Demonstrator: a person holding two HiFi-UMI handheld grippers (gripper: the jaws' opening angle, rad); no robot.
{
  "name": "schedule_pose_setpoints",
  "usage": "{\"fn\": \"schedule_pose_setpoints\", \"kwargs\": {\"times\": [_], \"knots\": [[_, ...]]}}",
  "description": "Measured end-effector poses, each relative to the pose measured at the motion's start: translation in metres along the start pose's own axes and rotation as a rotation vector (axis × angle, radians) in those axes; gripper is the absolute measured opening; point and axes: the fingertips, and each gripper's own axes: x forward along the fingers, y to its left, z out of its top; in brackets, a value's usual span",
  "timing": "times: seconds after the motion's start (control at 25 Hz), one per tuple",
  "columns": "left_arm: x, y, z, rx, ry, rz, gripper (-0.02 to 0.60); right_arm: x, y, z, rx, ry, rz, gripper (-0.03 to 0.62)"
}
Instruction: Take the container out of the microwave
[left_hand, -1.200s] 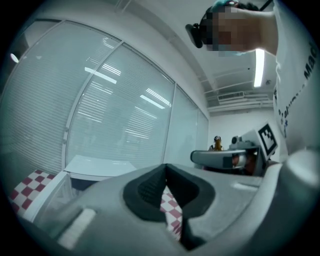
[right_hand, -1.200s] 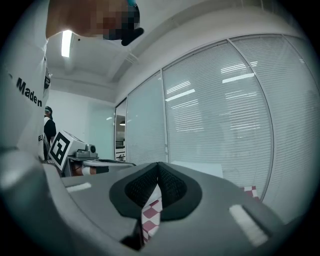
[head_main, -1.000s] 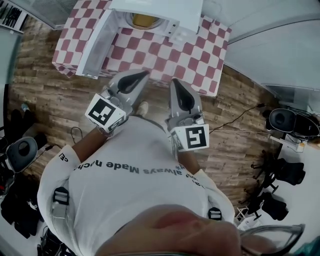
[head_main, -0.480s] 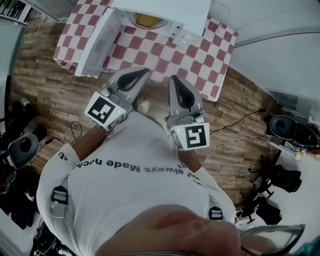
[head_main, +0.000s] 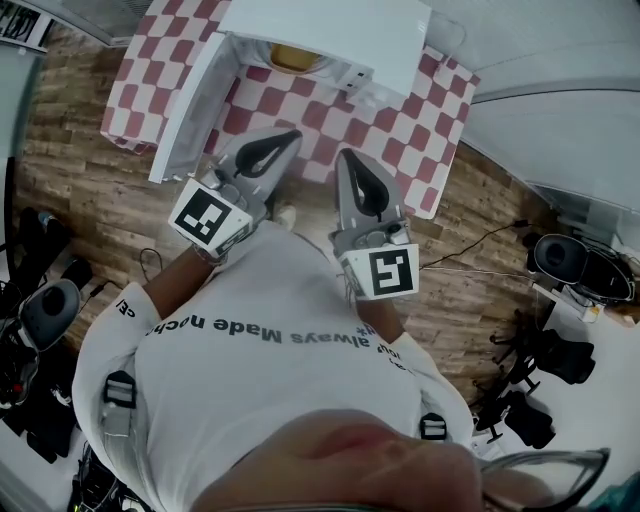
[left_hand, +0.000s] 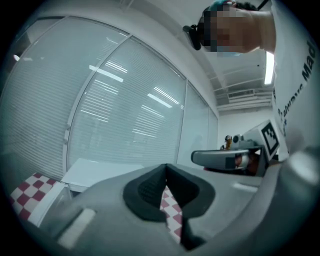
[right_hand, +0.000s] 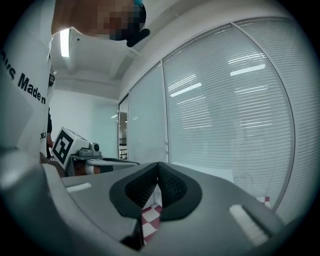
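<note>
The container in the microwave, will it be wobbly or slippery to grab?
Probably stiff: the container shows a firm, curved rim. It seems wide, so it likely won't tip easily. The rim looks smooth, so it might be slippery, though only a sliver shows inside the microwave.

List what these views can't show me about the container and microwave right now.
- Container: the head view shows only a yellow sliver; the microwave top hides the rest.
- Microwave's inside: in both gripper views the shut left tongs and right tongs block the lower frame.
- Control panel: head view, too small to read.
</note>
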Motion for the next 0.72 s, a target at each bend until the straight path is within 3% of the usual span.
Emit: {"fn": "schedule_pose_setpoints", "kwargs": {"times": [0.4, 0.72], "knots": [[0.020, 0.105, 0.028, -0.010, -0.039, -0.002, 0.003, 0.113, -0.012, 0.025, -0.023, -0.001, 0.010, 0.002], [0.036, 0.156, 0.036, -0.018, -0.041, -0.042, 0.003, 0.166, -0.024, 0.032, -0.029, 0.005, -0.030, 0.002]]}}
